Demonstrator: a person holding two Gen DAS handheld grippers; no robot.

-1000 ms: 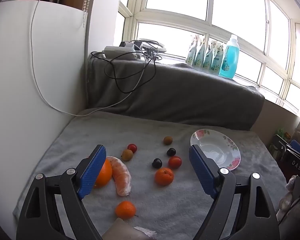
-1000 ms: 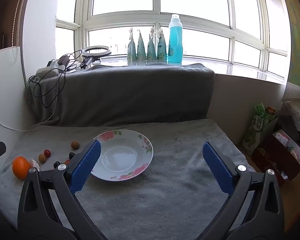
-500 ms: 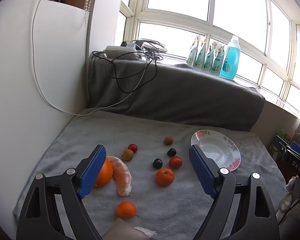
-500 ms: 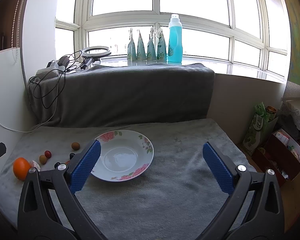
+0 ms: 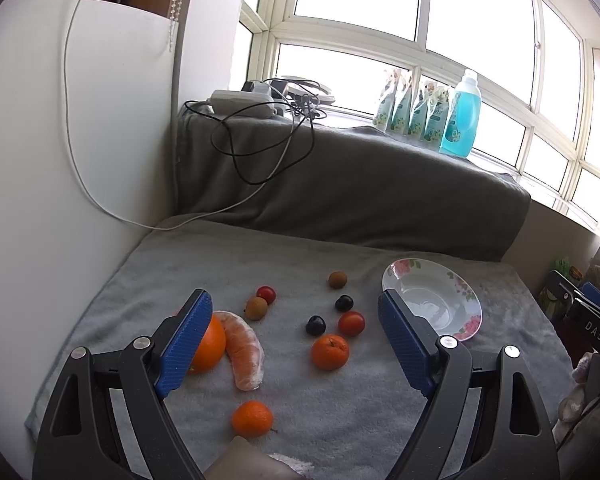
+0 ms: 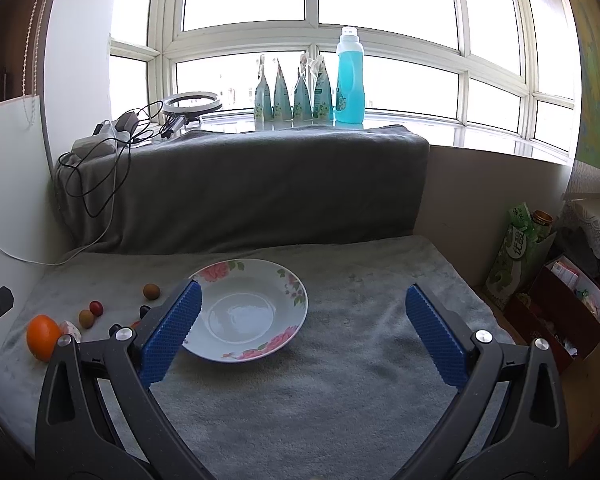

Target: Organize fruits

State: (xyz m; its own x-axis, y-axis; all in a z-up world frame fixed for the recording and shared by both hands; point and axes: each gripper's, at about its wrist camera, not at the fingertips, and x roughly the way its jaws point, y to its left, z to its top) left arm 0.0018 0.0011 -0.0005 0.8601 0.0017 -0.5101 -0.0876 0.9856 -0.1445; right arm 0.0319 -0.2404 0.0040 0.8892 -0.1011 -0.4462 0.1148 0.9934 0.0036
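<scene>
Several fruits lie on a grey towel [image 5: 340, 408]: a large orange [image 5: 210, 344], a peeled orange segment [image 5: 244, 350], two tangerines [image 5: 330, 352] [image 5: 252, 418], two red tomatoes [image 5: 351, 323], two dark plums [image 5: 315, 325] and two brown longans [image 5: 256, 307]. A white floral plate [image 5: 466, 300] sits empty to their right. My left gripper [image 5: 296, 338] is open above the fruits. My right gripper [image 6: 300, 330] is open and empty above the towel, beside the plate [image 6: 288, 280]. The large orange [image 6: 42, 336] shows at the right wrist view's far left.
A white board [image 5: 60, 160] walls the left side. A dark grey draped ledge [image 5: 360, 184] stands behind, with cables and a power strip [image 5: 240, 100], a blue bottle [image 5: 462, 120] and pouches. Boxes and cartons [image 6: 540, 280] stand off the towel's right edge.
The left gripper has tilted slightly; the scene has shifted a little lower in its view. The right gripper has barely moved. Both stay open.
</scene>
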